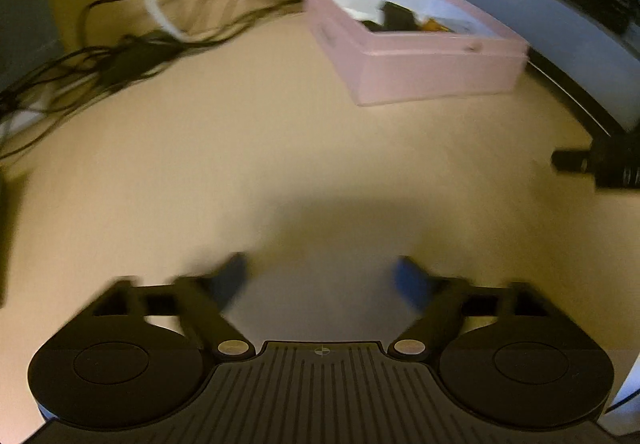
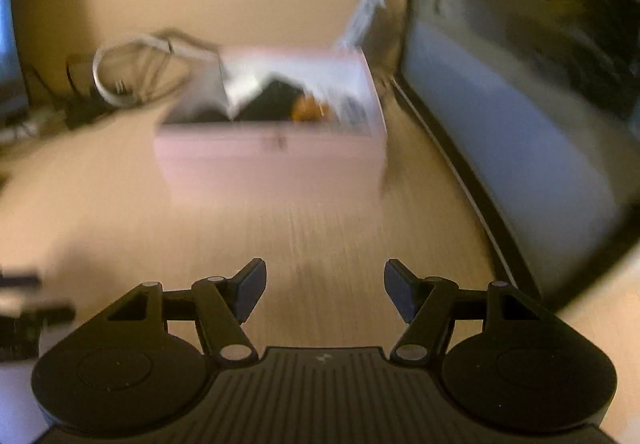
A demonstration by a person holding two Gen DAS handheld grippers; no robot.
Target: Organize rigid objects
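Observation:
A pink open box [image 1: 424,56] stands on the wooden desk, far right in the left wrist view and dead ahead in the right wrist view [image 2: 272,156]. It holds a black object [image 1: 394,18] and something orange [image 2: 308,108], both blurred. My left gripper [image 1: 320,280] is open and empty, well short of the box. My right gripper [image 2: 324,284] is open and empty, facing the box's front wall. Both views are motion-blurred.
A tangle of black and white cables [image 1: 132,44] lies at the far left of the desk, also behind the box [image 2: 132,72]. A dark monitor with its base [image 2: 520,104] runs along the right. The other gripper's tip [image 1: 600,164] shows at the right edge.

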